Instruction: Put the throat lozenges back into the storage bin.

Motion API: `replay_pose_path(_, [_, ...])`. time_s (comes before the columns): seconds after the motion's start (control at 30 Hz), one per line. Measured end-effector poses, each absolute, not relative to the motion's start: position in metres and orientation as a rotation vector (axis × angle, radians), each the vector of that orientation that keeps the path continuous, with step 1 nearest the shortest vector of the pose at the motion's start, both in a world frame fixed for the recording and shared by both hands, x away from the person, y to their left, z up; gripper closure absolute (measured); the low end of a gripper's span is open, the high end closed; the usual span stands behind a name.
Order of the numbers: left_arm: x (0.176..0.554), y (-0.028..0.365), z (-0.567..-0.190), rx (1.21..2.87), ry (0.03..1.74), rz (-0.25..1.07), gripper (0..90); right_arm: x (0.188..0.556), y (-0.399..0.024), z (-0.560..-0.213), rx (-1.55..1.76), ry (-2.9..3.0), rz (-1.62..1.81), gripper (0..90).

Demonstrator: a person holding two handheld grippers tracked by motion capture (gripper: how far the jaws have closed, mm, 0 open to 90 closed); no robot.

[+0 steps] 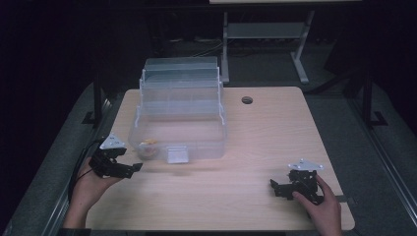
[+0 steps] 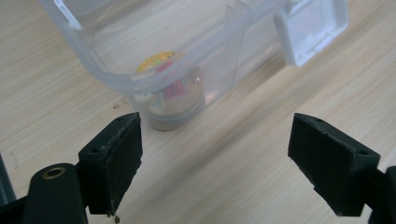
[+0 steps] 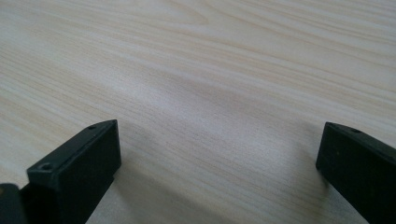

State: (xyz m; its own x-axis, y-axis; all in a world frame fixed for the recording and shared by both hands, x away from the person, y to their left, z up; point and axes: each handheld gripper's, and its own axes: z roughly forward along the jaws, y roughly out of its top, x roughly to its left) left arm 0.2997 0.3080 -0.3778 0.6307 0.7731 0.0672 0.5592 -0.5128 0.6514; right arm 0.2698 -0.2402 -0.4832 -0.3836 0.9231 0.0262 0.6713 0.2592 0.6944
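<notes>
While both grippers sit low over the wooden table (image 1: 255,142), neither has hold of anything. From the high view, the left gripper (image 1: 129,169) is held at the table's near-left edge, just beside the near-left corner of the clear plastic container (image 1: 179,110), whose lid stands tipped back behind it and whose white latch (image 1: 177,155) hangs at the middle of the near wall. That view gives only a yellowish blur for the small object (image 1: 147,146) inside the near-left corner. The left gripper view resolves more: its 2 jaws stand wide apart with bare wood between them, and past them the small object (image 2: 173,88) appears through the curved wall as a round, clear-sided item with yellow and red parts (exact nature cannot be told). The right gripper (image 1: 276,188), well apart at the near-right, also gapes wide; the right gripper view shows plain wood grain between its 2 jaws.
</notes>
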Motion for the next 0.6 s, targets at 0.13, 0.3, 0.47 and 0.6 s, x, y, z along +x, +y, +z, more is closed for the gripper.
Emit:
replay_pose_path(0.13, [0.294, 0.306, -0.383, 2.244, 1.024, 0.486, 17.1, 0.27, -0.24, -0.483, 1.452, 2.15, 0.891, 0.0])
replay_pose_path(0.3, [0.289, 0.3, -0.391, 2.221, 1.016, 0.492, 17.1, 0.27, -0.24, -0.483, 1.452, 2.151, 0.891, 0.0])
replay_pose_path(0.47, [0.283, 0.296, -0.402, 2.215, 1.001, 0.487, 17.0, 0.27, -0.24, -0.483, 1.453, 2.15, 0.891, 0.0])
replay_pose_path(0.6, [0.279, 0.293, -0.414, 2.202, 1.003, 0.478, 17.1, 0.27, -0.24, -0.483, 1.453, 2.15, 0.891, 0.0])
